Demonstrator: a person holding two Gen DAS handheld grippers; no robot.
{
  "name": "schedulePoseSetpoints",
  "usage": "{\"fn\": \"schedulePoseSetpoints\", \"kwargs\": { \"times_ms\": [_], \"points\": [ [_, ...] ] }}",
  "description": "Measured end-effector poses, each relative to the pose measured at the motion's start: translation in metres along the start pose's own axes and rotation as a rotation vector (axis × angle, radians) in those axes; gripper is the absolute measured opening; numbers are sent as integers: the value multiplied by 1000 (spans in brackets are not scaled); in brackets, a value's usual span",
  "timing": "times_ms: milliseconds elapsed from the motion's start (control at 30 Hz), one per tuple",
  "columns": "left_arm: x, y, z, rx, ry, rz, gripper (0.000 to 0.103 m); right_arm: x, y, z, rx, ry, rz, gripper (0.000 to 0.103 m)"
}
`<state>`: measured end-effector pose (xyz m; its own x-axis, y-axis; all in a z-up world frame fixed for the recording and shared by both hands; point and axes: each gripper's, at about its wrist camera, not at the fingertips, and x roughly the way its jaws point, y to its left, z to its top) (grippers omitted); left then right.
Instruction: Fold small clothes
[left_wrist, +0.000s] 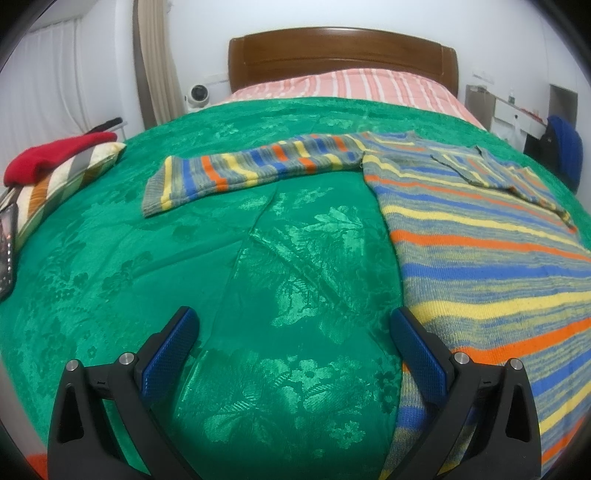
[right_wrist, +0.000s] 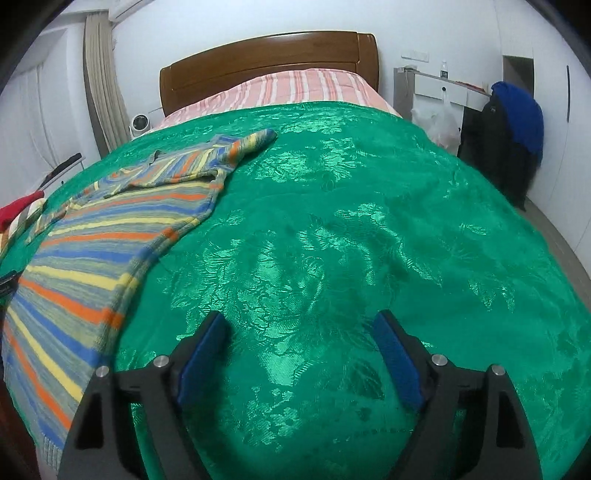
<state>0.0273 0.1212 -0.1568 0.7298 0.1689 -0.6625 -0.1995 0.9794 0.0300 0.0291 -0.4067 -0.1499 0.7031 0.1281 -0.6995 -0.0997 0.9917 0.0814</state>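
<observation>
Even, bright indoor light gives sheen on the green bedspread (right_wrist: 332, 206) and only soft shadows, while fisheye bending curves the edges and dark vignettes fill the corners.

Left tool (left_wrist: 291, 325) black-armed, ribbed blue pads, silver pins, right tool (right_wrist: 301, 328) alike

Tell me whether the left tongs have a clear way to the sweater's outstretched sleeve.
Probably yes. The left tongs stand open and empty, and only bare green bedspread lies between them and the striped sleeve, which is flat and uncovered.
</observation>
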Motion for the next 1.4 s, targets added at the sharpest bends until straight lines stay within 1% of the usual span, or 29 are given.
{"fn": "schedulePoseSetpoints", "kwargs": {
  "times_ms": [133,200,300,467,600,767,900,967,1033,1067,1100,1133,1200,1267,1333,1400],
  "points": [
    [-1,2,6,-10,68,-20,103,1,0,0,-2,-3,-1,82],
    [-3,4,12,-9,113,-51,103,1,0,-1,-3,-5,-2,82],
    [-7,4,18,-12,150,-99,103,2,-1,-1,-4,-8,0,83],
    [-10,-2,24,-3,167,-133,103,3,-1,-2,-3,-9,2,83],
    [-7,-10,20,23,169,-124,103,3,-1,-2,-3,-8,0,83],
    [-8,-6,19,-5,157,-131,103,3,-1,-2,-3,-8,0,83],
    [-8,-1,22,-14,168,-140,102,3,-1,-2,-5,-8,-3,83],
    [-10,8,32,-43,176,-190,102,3,-1,-2,-6,-7,-5,83],
    [-14,32,56,-142,156,-254,102,3,-1,-1,-9,-7,-9,83],
    [-15,46,68,-195,139,-267,102,4,-1,-1,-11,-7,-10,83],
    [-15,68,84,-269,116,-278,102,4,-1,-1,-11,-7,-11,83],
    [-12,85,98,-323,100,-280,102,4,-1,-1,-11,-7,-11,83],
    [1,116,123,-387,88,-259,102,4,-1,-1,-11,-7,-11,83],
    [24,140,145,-407,99,-197,102,4,-1,-1,-11,-7,-11,83],
    [58,160,161,-408,148,-103,102,4,-1,-1,-12,-7,-12,83],
    [86,167,167,-409,205,-42,101,4,0,-1,-12,-7,-14,84]
  ]
}}
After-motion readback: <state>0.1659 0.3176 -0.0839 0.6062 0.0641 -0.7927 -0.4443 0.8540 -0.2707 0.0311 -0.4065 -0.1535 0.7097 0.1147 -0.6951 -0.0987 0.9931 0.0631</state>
